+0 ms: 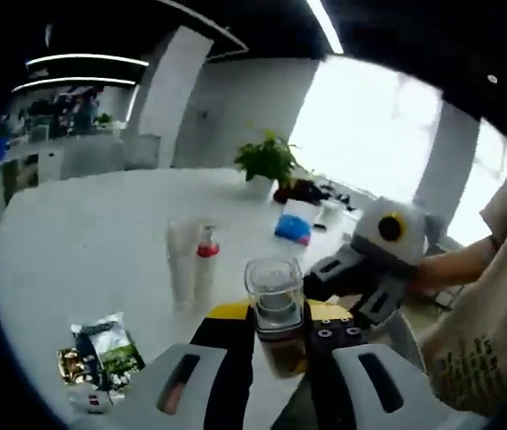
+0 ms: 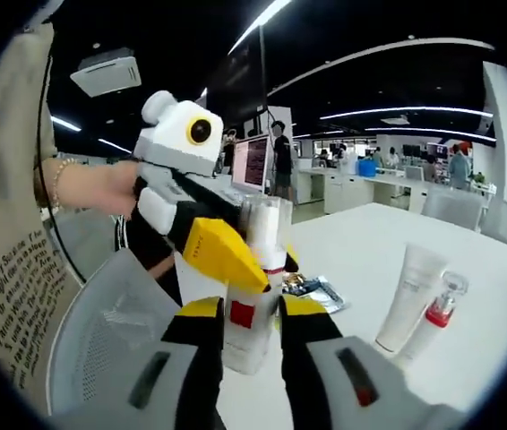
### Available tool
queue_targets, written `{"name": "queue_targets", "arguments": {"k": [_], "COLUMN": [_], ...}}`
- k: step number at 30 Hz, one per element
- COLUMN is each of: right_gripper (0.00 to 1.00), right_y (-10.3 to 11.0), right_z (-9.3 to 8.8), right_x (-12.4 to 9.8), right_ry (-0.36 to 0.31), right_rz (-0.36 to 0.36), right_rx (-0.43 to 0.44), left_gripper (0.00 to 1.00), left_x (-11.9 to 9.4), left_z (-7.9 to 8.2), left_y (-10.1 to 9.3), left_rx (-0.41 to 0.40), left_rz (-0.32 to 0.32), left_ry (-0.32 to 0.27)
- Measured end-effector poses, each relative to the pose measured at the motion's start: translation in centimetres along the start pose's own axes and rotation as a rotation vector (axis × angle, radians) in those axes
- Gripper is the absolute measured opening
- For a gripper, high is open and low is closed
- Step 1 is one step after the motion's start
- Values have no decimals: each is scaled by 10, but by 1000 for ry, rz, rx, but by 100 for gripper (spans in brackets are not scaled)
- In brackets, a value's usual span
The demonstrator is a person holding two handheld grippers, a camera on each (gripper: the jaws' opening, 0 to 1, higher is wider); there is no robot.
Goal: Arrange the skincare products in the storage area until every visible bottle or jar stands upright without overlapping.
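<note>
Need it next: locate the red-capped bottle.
In the left gripper view, the red-capped bottle stands on the white table beside the white tube, beyond the jaws.

Two hand-held grippers are counted, the left hand-held gripper [image 1: 279, 345] and the right hand-held gripper [image 2: 252, 336]. One clear-capped bottle [image 1: 275, 309] is seen. On the surface [image 1: 101, 242], one white tube [image 1: 180, 260] and one red-collared bottle [image 1: 206, 260] are counted, one potted plant [image 1: 267, 163] toward the far edge, one blue-and-white pouch [image 1: 294, 222], and some snack packets [image 1: 101, 358], number unclear.
</note>
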State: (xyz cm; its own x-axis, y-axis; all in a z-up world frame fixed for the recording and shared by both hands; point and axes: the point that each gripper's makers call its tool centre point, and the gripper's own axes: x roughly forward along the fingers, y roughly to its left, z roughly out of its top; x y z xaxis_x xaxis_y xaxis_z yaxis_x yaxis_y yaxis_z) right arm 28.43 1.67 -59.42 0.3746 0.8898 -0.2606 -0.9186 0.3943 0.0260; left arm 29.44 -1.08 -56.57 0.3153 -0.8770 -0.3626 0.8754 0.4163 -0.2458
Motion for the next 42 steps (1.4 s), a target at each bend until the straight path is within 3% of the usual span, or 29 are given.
{"name": "queue_targets", "arguments": {"k": [3,6,9,20,25,32,39,42], "right_gripper": [23,23,23,22,22,21,21,22], "right_y": [1,-2,-2,-16,-32,-48,-61,-64], "right_z": [1,0,-4,-12,-26,-53,-93,-109], "right_x": [-7,-13,-15,-22,-22,-16,-4,1], "right_ry": [-23,-18,10,14,48,93,181,190], "right_rz": [80,113,138,55,-50,-113,-149,-151], "right_rx": [67,69,42,43,40,47,28,51], "left_gripper": [17,17,17,17,17,17,17,17], "left_x": [5,10,15,31,46,64,86,94], "left_z": [1,5,11,15,9,-9,-45,-60], "left_y": [-8,-14,-19,-21,-15,-2,18,24], "left_rx": [109,202,206,292,320,328,347,351], "left_rz": [-80,-157,-210,-307,-302,-284,-234,-217], "left_ry": [63,89,77,69,85,135,225,253]}}
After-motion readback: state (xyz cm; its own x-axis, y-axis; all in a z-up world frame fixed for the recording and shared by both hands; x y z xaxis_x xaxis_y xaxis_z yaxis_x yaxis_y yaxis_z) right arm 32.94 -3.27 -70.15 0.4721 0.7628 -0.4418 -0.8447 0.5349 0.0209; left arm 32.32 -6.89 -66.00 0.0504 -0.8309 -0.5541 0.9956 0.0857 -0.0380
